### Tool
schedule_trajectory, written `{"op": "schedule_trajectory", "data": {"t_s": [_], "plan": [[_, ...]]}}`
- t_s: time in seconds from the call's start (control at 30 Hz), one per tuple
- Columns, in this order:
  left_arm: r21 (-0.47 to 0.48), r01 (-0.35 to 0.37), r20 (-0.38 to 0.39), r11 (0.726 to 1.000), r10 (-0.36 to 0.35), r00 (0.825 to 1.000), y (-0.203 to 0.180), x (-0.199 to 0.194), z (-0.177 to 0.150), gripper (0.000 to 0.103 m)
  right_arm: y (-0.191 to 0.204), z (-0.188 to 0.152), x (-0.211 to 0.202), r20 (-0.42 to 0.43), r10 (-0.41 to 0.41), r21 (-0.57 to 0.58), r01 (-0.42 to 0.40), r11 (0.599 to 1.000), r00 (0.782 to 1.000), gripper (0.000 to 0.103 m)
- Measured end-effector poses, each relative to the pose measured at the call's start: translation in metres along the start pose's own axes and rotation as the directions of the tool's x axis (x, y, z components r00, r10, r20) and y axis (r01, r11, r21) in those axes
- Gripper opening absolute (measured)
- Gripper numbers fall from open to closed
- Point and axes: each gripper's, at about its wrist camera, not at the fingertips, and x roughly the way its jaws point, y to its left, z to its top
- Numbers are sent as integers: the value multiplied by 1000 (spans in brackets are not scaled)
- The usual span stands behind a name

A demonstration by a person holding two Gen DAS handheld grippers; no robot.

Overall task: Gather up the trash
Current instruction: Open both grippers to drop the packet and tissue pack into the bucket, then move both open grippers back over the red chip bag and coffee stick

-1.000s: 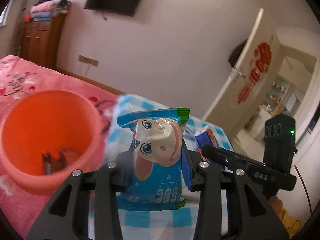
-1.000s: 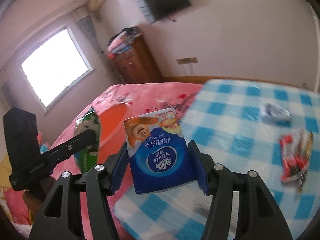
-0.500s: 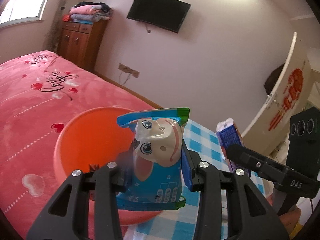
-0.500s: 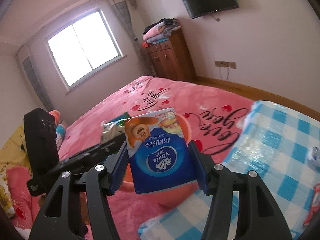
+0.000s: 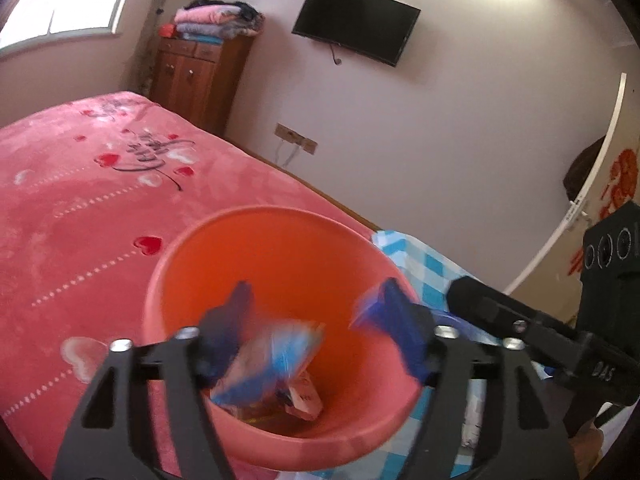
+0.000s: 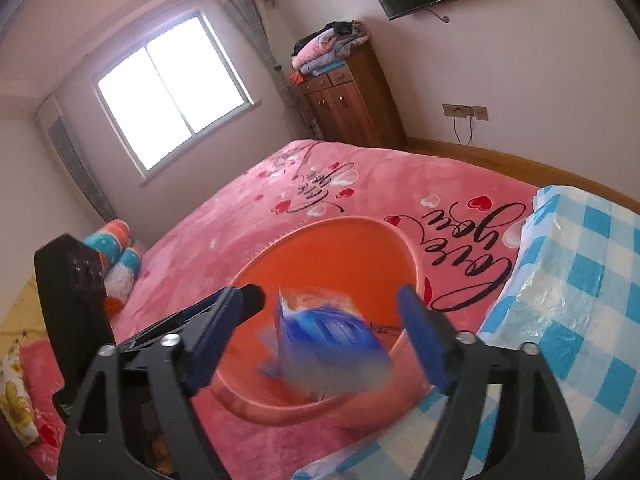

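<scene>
An orange bin (image 5: 256,213) stands on the pink bed beside the checked table. My left gripper (image 5: 316,308) hangs over its mouth with its jaws opening. A blurred blue cartoon snack packet (image 5: 272,360) drops between the fingers into the bin, free of the pads. Older wrappers (image 5: 304,396) lie on the bin's bottom. In the right wrist view my right gripper (image 6: 322,304) is also over the bin (image 6: 340,222), its jaws opening. A blurred blue tissue pack (image 6: 324,336) falls between them, touching neither pad.
The bin rests on a pink heart-print bedspread (image 6: 248,240). A table with a blue-white checked cloth (image 6: 580,280) adjoins it on the right. A wooden cabinet (image 5: 192,80) and a wall TV (image 5: 356,24) are at the back. Pillows (image 6: 116,256) lie on the far bed side.
Both grippers swung from the table side to above the bin. Both sets of jaws have spread, and the snack packet and tissue pack have left the pads and are falling.
</scene>
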Motion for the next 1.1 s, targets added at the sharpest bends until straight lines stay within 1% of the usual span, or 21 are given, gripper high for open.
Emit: {"op": "schedule_trajectory", "data": {"t_s": [0.1, 0.23, 0.37, 0.53, 0.73, 0.97, 1.1], "plan": [[-3, -24, 30, 1000, 24, 999, 1, -6, 0, 87, -10, -2, -12, 37, -16, 30, 15, 999, 999, 89], [5, -32, 49, 999, 32, 998, -2, -11, -3, 90, -20, -11, -37, 103, -103, 34, 100, 994, 989, 91], [34, -21, 63, 999, 18, 998, -10, -12, -6, 91, -32, -23, -54, 123, -149, 57, 143, 988, 981, 93], [73, 20, 81, 997, -26, 996, -23, -16, -10, 92, -43, -44, -72, 136, -219, 57, 213, 975, 966, 93], [116, 69, 70, 991, -77, 995, -43, -18, -20, 92, -59, -70, -90, 140, -294, 80, 285, 955, 945, 94], [174, 125, 22, 977, -131, 991, -75, -13, -40, 92, -77, -93, -110, 148, -373, 106, 360, 927, 916, 94], [200, 149, -7, 968, -151, 989, -93, -9, -49, 92, -84, -104, -122, 156, -398, 115, 383, 916, 904, 94]]}}
